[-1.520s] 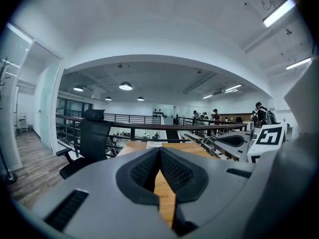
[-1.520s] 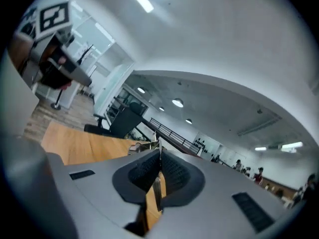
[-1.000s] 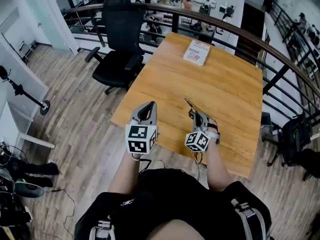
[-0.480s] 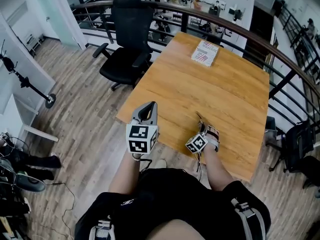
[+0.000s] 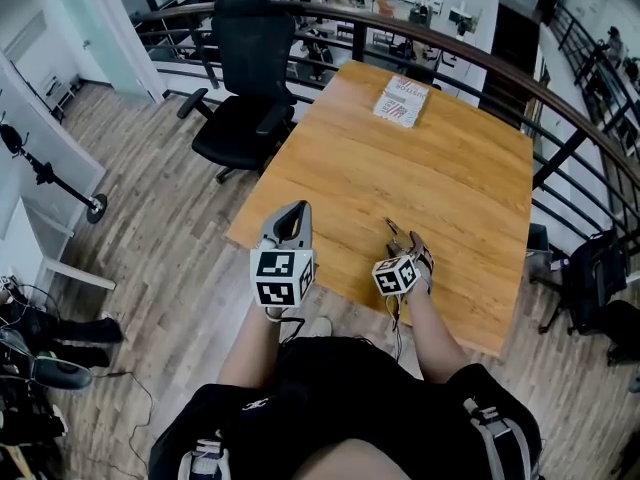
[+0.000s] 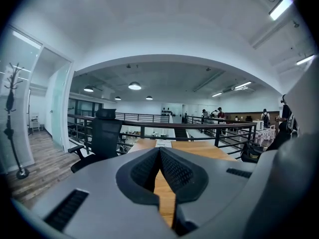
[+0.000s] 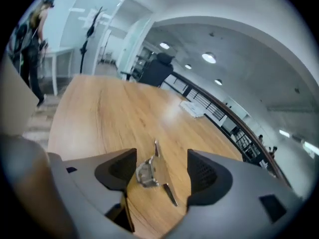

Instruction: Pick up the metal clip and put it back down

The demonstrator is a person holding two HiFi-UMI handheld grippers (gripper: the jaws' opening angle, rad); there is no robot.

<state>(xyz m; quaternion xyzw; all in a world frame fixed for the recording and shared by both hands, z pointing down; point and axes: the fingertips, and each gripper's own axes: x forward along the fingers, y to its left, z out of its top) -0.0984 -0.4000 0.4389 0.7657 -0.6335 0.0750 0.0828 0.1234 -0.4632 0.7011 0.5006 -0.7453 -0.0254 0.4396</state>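
Right hand-held gripper lowered, newly opened — clip between

Black short-sleeved top

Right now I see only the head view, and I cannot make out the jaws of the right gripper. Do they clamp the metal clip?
Observer: No. The right gripper has just been opening its jaws. In its own view they stand wide apart, with the metal clip lying on the table between them.
Operator: And the other one, does it hold something?
Observer: Nothing. In its view the left gripper has its jaws together, with only the table showing beyond them.
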